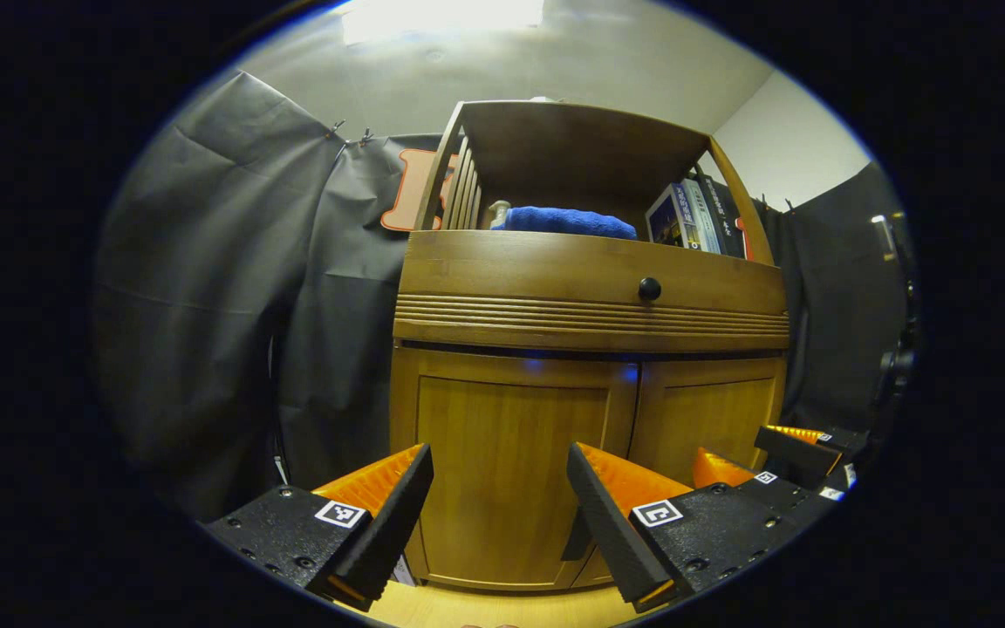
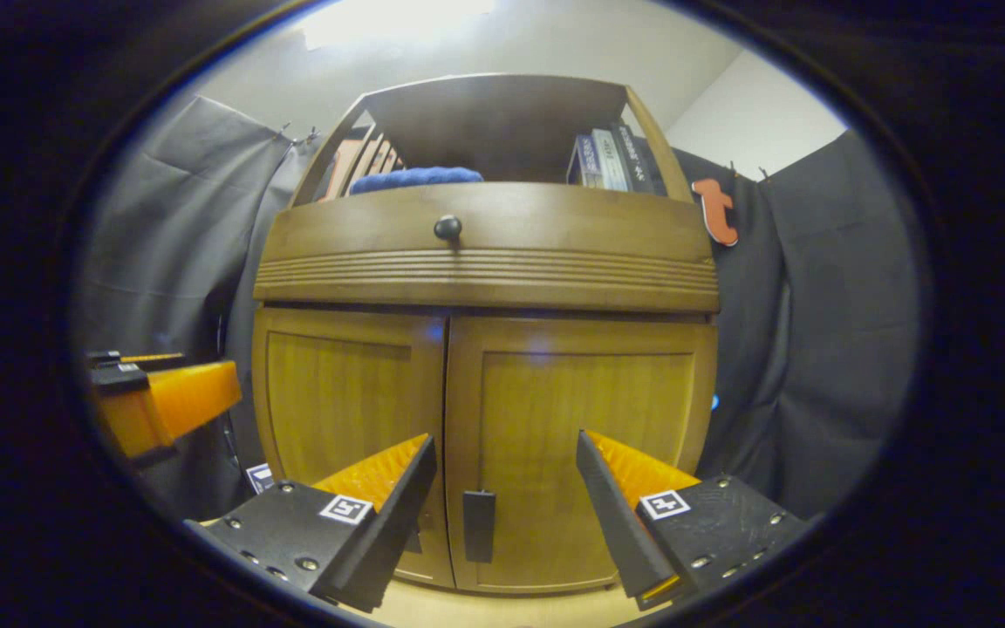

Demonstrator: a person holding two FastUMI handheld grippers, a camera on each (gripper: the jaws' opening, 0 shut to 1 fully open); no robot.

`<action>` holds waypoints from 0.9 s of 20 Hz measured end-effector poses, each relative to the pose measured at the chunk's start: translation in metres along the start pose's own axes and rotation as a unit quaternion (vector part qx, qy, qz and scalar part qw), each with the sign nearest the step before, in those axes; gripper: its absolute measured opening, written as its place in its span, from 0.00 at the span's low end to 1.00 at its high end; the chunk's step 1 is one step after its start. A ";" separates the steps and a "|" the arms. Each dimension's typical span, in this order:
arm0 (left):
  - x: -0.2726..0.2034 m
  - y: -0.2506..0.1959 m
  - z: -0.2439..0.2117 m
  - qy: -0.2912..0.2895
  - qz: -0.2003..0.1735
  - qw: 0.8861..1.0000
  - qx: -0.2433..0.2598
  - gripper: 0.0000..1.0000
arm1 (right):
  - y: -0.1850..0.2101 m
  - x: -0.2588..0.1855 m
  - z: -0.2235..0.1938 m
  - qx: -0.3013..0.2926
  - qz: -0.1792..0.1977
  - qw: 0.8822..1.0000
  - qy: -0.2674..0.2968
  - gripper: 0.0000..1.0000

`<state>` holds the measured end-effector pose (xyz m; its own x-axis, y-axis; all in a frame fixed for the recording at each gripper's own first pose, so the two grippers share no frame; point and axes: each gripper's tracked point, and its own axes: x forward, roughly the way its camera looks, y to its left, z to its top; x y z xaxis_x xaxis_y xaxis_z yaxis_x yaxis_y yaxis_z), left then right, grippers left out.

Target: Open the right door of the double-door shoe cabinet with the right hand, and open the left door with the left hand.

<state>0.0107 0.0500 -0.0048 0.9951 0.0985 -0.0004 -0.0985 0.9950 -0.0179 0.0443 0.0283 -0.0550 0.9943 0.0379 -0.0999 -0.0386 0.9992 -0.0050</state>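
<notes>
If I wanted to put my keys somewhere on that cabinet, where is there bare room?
The open shelf has one bare stretch, between the blue towel and the books; in the right gripper view that gap looks roomy. The shelf's left end is crowded by slats and the towel. The floor before the shut doors is bare wood, though both grippers hover there.

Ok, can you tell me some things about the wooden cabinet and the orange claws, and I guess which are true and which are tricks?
1. Both lower wooden cabinet doors, the left door and the right door, are shut. True.
2. The right orange-and-black claw squeezes the right door's dark flat handle. False: its fingers are spread wide, touching nothing.
3. A folded blue towel lies on the open shelf. True.
4. The round black drawer knob is missing. False: it sits on the drawer front.
5. The left orange-and-black claw is shut. False: it is open.
</notes>
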 end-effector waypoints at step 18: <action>-0.038 0.101 0.004 0.007 0.133 0.991 0.033 0.95 | 0.031 0.065 -0.094 0.002 0.017 0.994 0.109 0.62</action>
<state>-0.0370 0.1469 -0.0022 0.9341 0.3568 -0.0099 -0.3559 0.9332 0.0499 0.0984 0.0609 -0.1551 0.9474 0.0691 -0.3126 -0.0706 0.9975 0.0067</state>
